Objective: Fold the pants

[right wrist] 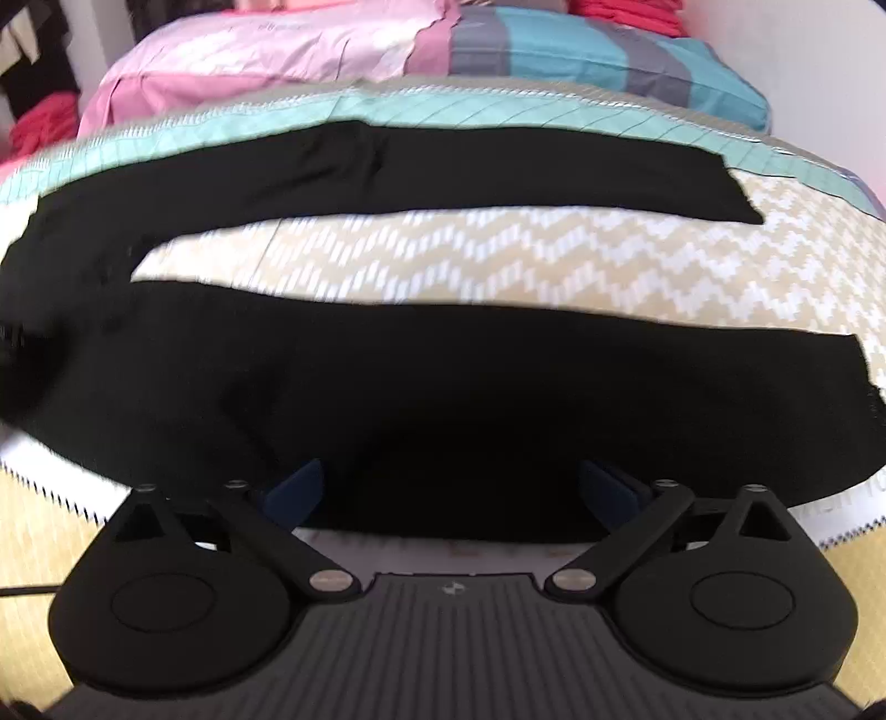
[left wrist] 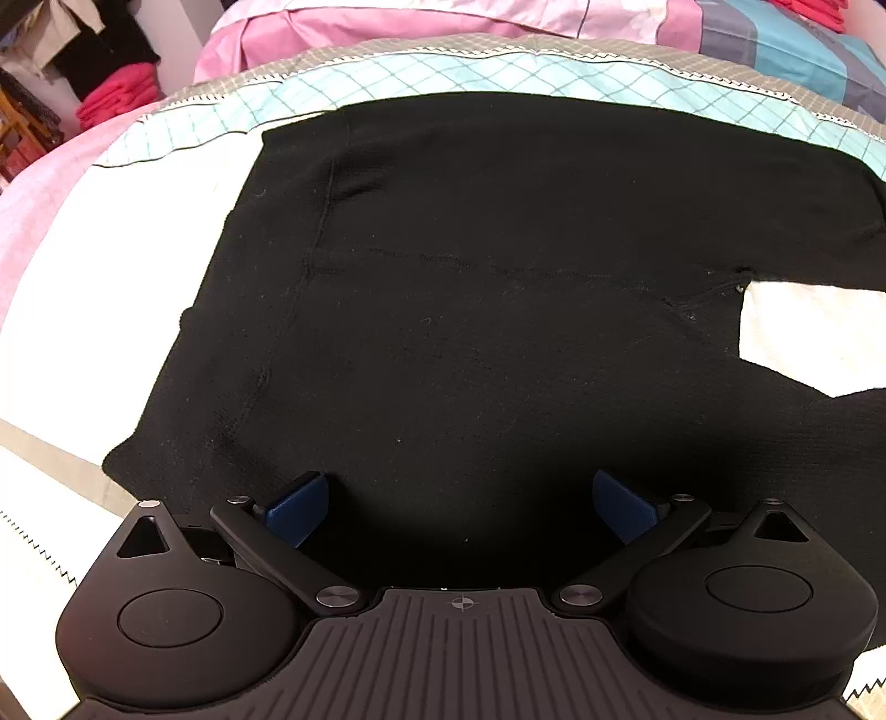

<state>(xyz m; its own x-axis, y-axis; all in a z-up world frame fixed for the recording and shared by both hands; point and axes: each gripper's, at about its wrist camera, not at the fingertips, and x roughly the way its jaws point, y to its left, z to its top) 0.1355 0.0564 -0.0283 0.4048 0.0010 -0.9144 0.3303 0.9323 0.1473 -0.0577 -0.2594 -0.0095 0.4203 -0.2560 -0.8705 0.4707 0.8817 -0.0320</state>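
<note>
Black pants (left wrist: 470, 288) lie spread flat on a bed. The left wrist view shows the waist and seat part, with the waistband running down the left side. My left gripper (left wrist: 459, 507) hovers open over the near edge of that part, blue pads (left wrist: 299, 507) wide apart with only cloth below. In the right wrist view the pants' two legs (right wrist: 387, 382) stretch to the right, a strip of bedcover between them. My right gripper (right wrist: 448, 493) is open over the near leg's front edge, nothing held between its fingers.
The bed has a beige-and-white zigzag cover (right wrist: 498, 260) with a teal checked band (left wrist: 443, 72) beyond the pants. Pink and striped pillows (right wrist: 332, 50) lie at the far end. Folded red clothes (left wrist: 116, 99) are stacked to the far left off the bed.
</note>
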